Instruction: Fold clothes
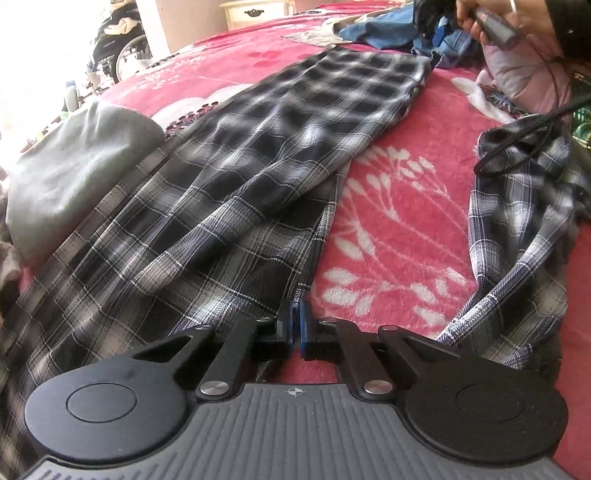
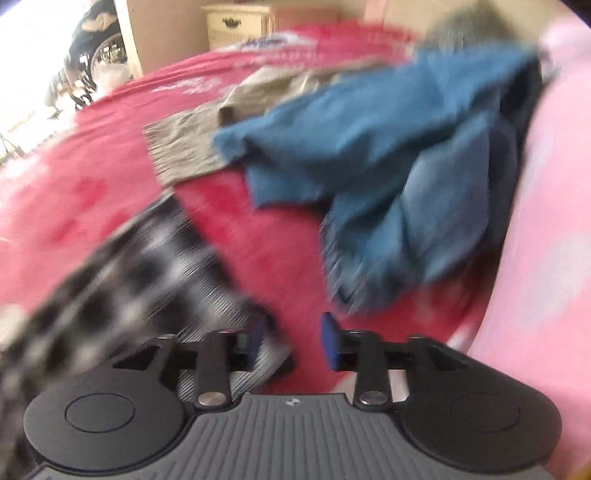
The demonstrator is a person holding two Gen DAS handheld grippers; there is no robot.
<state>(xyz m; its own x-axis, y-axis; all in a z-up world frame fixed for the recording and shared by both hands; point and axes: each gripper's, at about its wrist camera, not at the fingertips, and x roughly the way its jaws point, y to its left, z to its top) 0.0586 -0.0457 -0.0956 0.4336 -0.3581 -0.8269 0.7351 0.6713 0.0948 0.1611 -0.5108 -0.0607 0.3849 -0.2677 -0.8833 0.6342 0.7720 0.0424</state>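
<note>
While the left tool (image 1: 297,325) sits low over the bed, its blue pads are pressed together, apparently nipping the edge of the plaid garment (image 1: 229,177) right at the tips, though the cloth between them is hard to make out. That garment lies stretched across the red floral blanket (image 1: 399,229) from near the tool toward the far side, with one layer folded over another. More plaid cloth (image 1: 517,221) trails loosely on the right, a black cable (image 1: 517,144) lying over it. Grey fabric (image 1: 74,166) is bunched at the left edge, touching the plaid. Right wrist view is heavily motion-blurred: the right tool (image 2: 293,341) has its pads spread apart with only blanket (image 2: 258,236) showing between them, gripping nothing; the plaid garment (image 2: 140,266) passes beside and under its left finger. Ahead lie a blue denim pile (image 2: 388,166) and a khaki piece (image 2: 192,147), overlapping. A cream cabinet (image 2: 236,22) stands beyond the bed.
</note>
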